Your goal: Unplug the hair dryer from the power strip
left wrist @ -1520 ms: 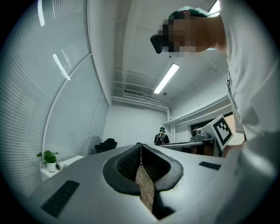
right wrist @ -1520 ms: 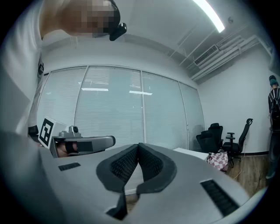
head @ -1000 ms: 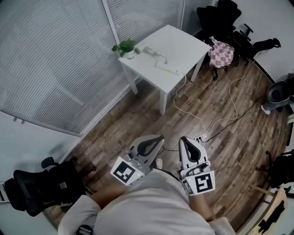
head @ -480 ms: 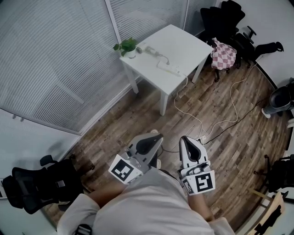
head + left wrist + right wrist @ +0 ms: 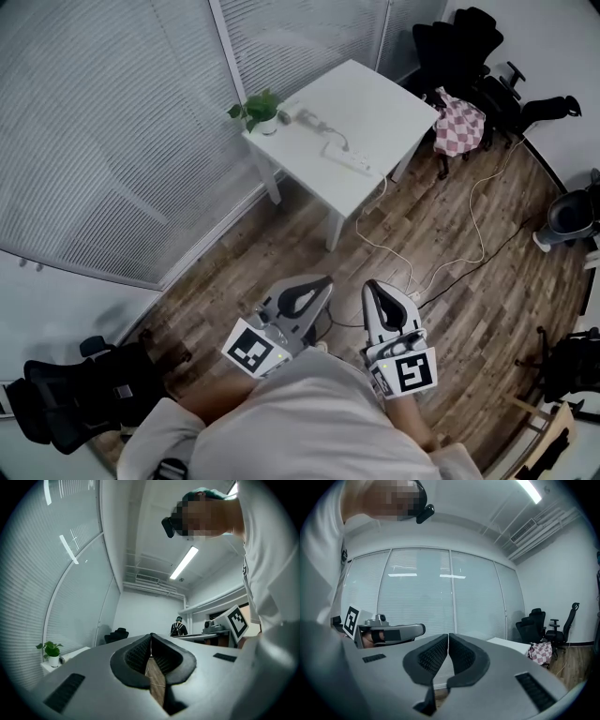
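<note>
Left tool (image 5: 319, 282) and right tool (image 5: 375, 288) are held side by side in front of the person's torso, roughly level, above the wood floor (image 5: 469, 300) and pointing toward the white desk (image 5: 384, 89). Both sets of jaws are closed together with nothing between them. Hair dryer (image 5: 306, 115) and power strip (image 5: 351, 161) lie on the desk, well apart from both tools.

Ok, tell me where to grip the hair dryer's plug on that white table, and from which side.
Take the plug by its body, not the cord, coming from above: the power strip lies flat on the white table, so the plug likely stands upright. The plug is too small to make out; follow the cord from the hair dryer to the strip.
</note>
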Motion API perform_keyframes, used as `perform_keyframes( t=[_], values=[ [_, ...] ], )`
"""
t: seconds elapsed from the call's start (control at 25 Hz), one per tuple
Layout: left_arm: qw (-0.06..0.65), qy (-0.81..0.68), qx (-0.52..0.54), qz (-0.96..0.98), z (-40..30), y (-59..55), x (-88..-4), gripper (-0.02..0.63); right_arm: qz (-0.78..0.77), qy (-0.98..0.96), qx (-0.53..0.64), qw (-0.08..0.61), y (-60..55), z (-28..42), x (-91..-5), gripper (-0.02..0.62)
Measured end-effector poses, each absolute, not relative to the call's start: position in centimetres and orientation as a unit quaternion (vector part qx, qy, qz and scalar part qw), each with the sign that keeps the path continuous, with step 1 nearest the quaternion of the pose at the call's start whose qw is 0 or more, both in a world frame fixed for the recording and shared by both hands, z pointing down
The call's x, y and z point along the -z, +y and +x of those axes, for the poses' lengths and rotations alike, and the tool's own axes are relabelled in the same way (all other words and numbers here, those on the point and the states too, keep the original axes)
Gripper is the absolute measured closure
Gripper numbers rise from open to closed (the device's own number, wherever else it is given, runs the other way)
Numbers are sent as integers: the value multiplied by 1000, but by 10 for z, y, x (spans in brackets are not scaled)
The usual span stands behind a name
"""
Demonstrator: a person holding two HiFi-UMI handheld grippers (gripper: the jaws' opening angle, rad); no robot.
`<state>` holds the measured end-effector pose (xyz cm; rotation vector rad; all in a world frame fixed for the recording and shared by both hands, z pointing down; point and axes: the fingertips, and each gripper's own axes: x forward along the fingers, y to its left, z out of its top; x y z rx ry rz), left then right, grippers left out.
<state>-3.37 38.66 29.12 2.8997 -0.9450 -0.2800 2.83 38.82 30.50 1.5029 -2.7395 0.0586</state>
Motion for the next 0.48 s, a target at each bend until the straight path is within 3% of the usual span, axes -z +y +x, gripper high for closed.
perform_keyframes(
  t=[0.48],
  values=[
    [43,-280,98,954,-60,260,-289,577,498,-867,-19,16,263,-3,-300,563]
  ],
)
